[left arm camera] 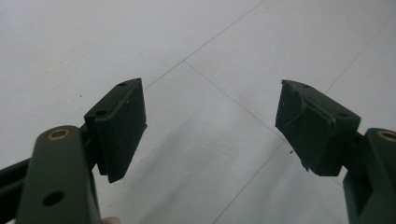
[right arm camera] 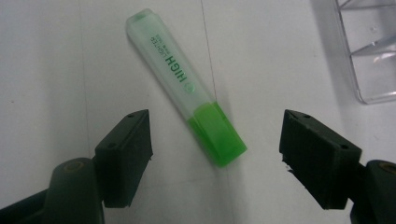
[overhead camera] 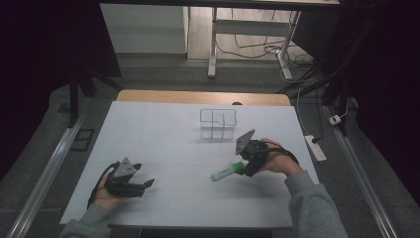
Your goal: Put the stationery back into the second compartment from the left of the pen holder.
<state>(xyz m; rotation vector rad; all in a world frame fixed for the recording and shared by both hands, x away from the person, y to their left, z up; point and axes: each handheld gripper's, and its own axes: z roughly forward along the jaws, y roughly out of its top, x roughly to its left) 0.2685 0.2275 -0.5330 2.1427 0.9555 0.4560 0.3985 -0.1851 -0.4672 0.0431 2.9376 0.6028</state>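
Green highlighter (right arm camera: 187, 84), clear organiser (overhead camera: 218, 123), white table (overhead camera: 163, 144).

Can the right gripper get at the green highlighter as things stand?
Probably yes. The right gripper has its jaws wide apart either side of the green highlighter, which lies flat on the white table; nothing lies between them, and the clear organizer stands off to the side.

High view: green highlighter (overhead camera: 227, 172), cap end hidden behind right gripper (overhead camera: 246, 167) fingers; print too small to read. Right gripper view: clear plastic organizer (right arm camera: 369, 56), beyond the right-hand finger, cut off by top and right edges. Small print beside "HIGH" blurred.
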